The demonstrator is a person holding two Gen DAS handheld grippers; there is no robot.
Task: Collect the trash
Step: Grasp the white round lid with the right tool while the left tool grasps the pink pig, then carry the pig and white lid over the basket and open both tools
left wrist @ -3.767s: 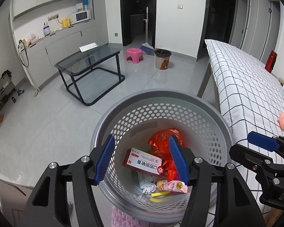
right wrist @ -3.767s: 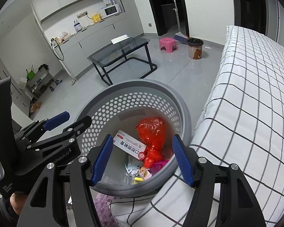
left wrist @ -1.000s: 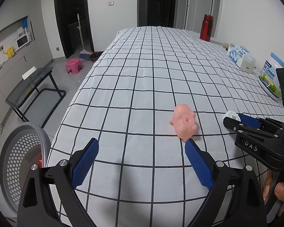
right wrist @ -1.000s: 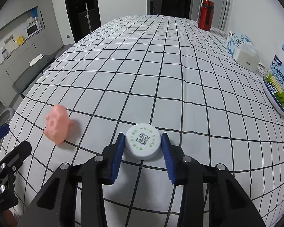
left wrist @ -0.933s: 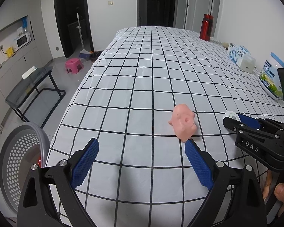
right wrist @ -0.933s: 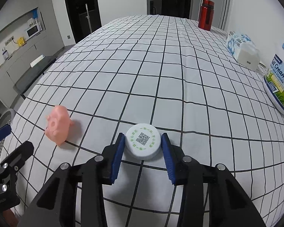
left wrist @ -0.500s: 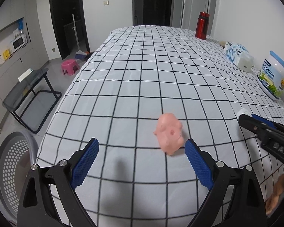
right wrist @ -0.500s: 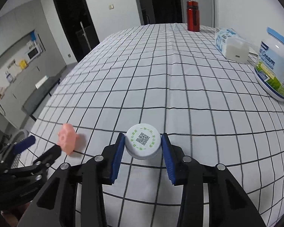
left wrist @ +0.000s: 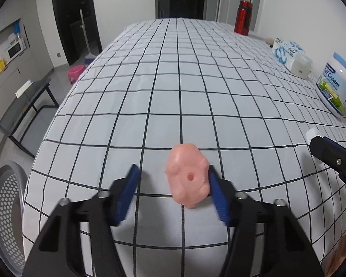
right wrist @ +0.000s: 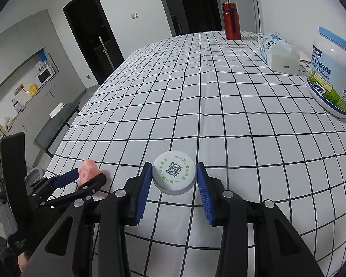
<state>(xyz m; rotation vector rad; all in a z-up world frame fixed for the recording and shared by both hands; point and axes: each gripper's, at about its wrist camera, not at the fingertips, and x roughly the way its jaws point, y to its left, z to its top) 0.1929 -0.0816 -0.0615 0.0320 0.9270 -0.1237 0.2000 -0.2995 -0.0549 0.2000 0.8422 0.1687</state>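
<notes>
A pink rubber pig toy point(left wrist: 187, 175) lies on the checked tablecloth point(left wrist: 177, 78). My left gripper point(left wrist: 174, 194) is around it and partly closed: the right pad touches the toy, the left pad point(left wrist: 126, 191) stands apart from it. The toy also shows in the right wrist view point(right wrist: 87, 170). My right gripper point(right wrist: 174, 191) is shut on a white round lid point(right wrist: 173, 175) with a green QR print, held just above the cloth. The grey perforated trash basket point(left wrist: 4, 219) stands on the floor at the lower left.
A milk powder tub point(right wrist: 334, 69), a tissue pack point(right wrist: 279, 50) and a red bottle point(right wrist: 230, 20) stand along the table's right and far side. A glass side table point(left wrist: 23, 106) and a pink stool point(left wrist: 75, 72) are on the floor to the left.
My left gripper has moved forward and right over the pink toy and its jaws have narrowed around it. My right gripper has lifted and tilted with the lid still in it.
</notes>
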